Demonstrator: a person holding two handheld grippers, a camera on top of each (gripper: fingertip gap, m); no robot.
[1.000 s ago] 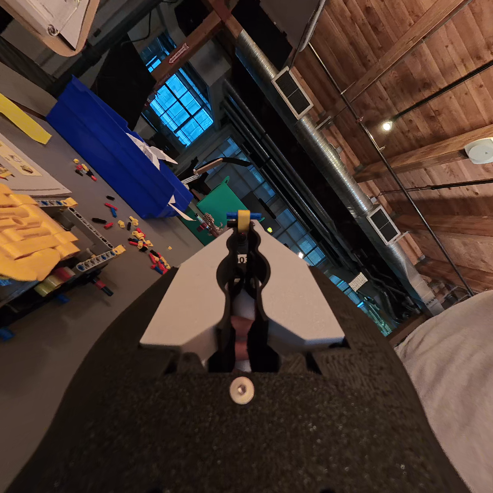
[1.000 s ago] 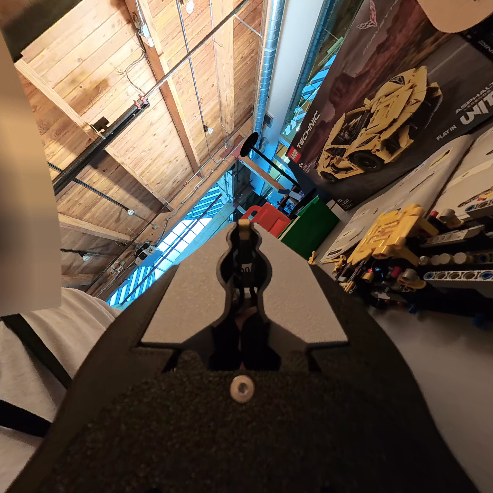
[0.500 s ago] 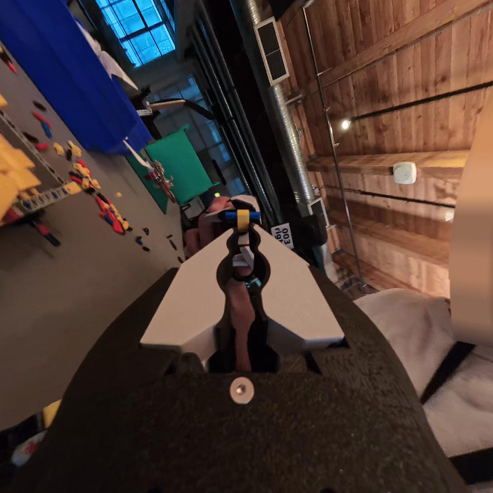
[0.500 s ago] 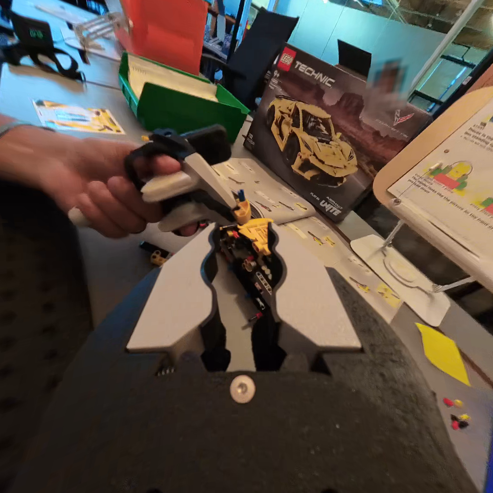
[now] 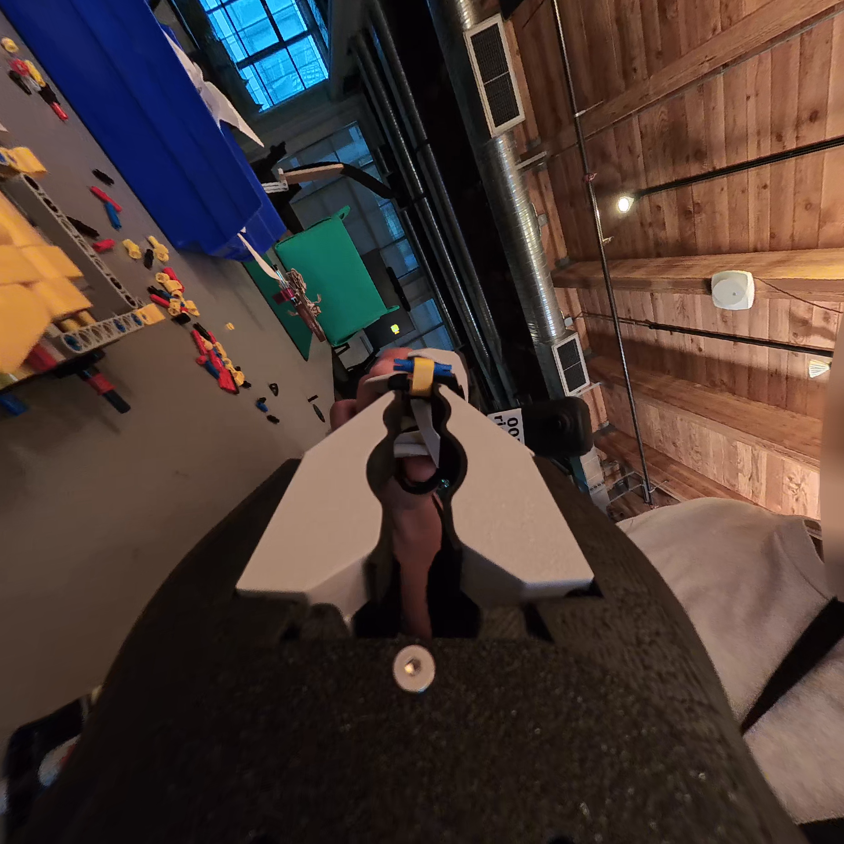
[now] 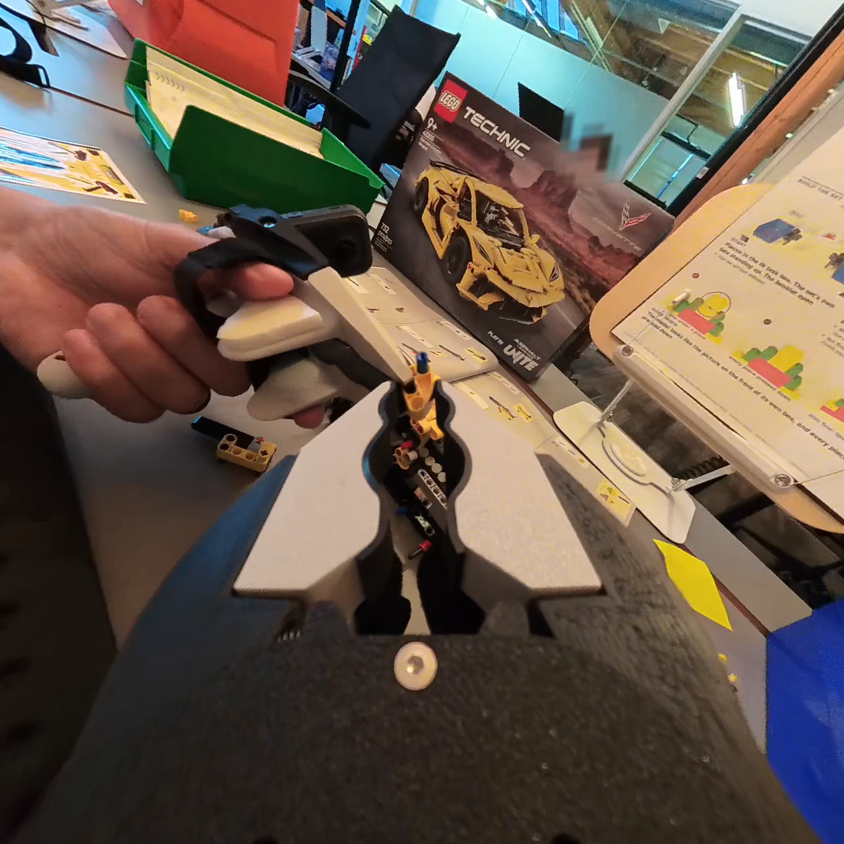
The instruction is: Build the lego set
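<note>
Only the right wrist view shows the lego box (image 6: 511, 237) behind the left claw (image 6: 413, 372).

The lego box (image 6: 511, 255) stands at the back of the table (image 6: 137, 493), with a bin (image 6: 255, 155) to its left and a tilted board (image 6: 749, 329) to its right (on a stand). Instruction sheets (image 6: 438, 338) lie before the box, with a small brick (image 6: 245, 451) to their left.

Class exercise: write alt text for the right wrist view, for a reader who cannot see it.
The right gripper, fingers slightly apart, meets the left gripper, which a hand holds and which pinches a small yellow piece with a blue pin. Behind them on the grey table stand a set box showing a yellow car and a green bin.
</note>
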